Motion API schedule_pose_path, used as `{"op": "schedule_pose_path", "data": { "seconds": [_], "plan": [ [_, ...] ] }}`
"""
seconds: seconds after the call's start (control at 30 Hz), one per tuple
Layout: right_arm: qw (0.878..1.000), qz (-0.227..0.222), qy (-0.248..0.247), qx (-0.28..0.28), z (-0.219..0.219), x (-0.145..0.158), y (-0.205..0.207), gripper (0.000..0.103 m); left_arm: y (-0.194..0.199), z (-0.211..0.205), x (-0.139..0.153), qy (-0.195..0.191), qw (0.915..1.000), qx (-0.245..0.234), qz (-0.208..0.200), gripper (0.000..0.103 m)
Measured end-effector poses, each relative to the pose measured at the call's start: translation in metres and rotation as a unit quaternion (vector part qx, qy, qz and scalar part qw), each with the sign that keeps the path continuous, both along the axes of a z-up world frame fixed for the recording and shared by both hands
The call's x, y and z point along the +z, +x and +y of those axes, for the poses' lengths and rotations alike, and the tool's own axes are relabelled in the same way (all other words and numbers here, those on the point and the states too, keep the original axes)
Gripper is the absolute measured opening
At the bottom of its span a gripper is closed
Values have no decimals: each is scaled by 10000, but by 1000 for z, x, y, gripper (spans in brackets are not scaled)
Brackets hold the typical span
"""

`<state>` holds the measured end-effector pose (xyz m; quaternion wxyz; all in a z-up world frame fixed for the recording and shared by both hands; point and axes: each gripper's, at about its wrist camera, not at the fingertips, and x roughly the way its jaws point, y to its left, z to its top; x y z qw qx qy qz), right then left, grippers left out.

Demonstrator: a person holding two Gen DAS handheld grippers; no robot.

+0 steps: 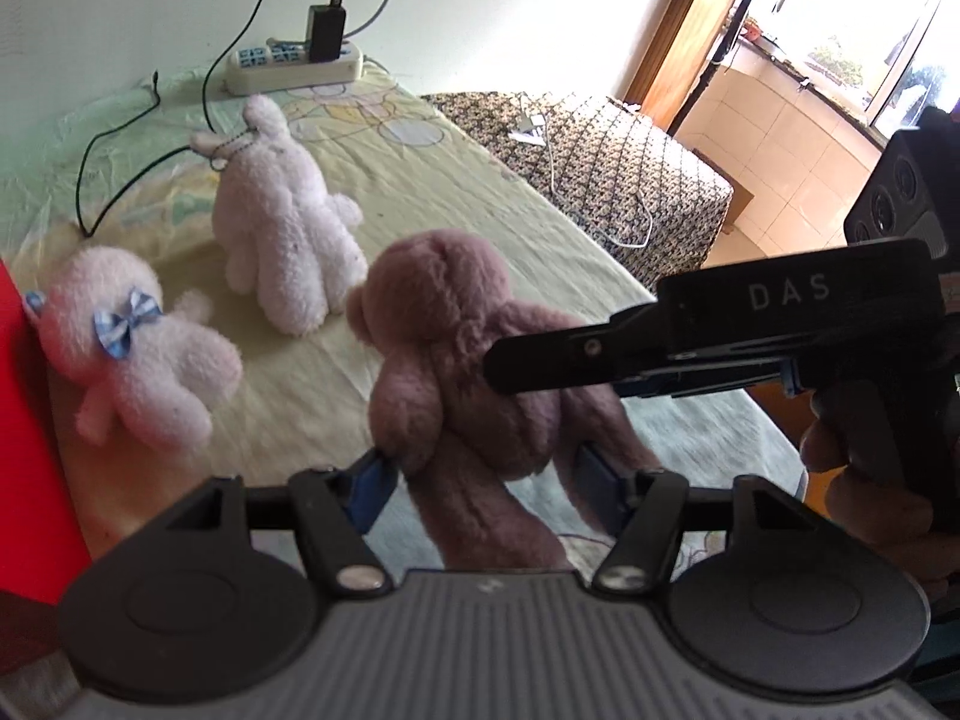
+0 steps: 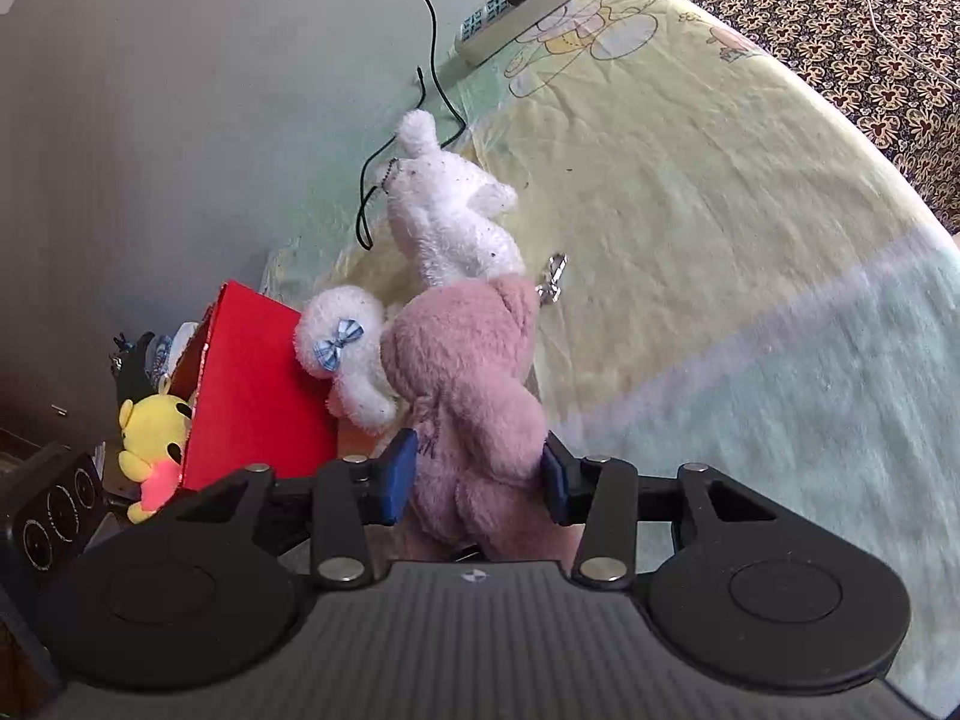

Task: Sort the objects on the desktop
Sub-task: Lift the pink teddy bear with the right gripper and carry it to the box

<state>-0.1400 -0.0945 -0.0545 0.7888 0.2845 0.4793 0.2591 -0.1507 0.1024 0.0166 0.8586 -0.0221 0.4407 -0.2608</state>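
Pink plush bear (image 2: 462, 384): clamped between blue pads of both the left gripper (image 1: 480, 474) and right gripper (image 2: 477, 474), jaws part-closed on its body, above the yellow-covered counter (image 2: 690, 228). Two white plush toys (image 1: 282, 222) (image 1: 138, 348) nearby; red box (image 2: 252, 384) beside; yellow plush (image 2: 150, 426) behind.

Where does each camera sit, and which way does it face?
Left wrist: on the left gripper, facing across the bed toward the power strip; shows the right gripper and a hand.
Right wrist: on the right gripper, facing down toward the red box.
Shared: pink teddy bear, both grippers gripping it.
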Motion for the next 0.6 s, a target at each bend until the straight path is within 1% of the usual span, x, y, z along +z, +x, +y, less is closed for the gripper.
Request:
{"op": "schedule_pose_path", "data": {
  "seconds": [0.1, 0.27, 0.47, 0.6],
  "plan": [
    [9995, -192, 195, -167, 7, 17, -12, 45, -9, 20, 24, -225, 9993, 65, -306, 67],
    [9965, -639, 499, -179, 36, 48, -26, 45, -20, 58, 60, -358, 9955, 308, -827, 67],
    [9904, -1143, 768, 143, 88, 79, -30, 45, -36, 121, 89, -532, 9874, 742, -1293, 67],
    [9862, -1318, 927, 383, 126, 91, -28, 45, -47, 159, 101, -453, 9801, 1073, -1609, 68]
  ]
}}
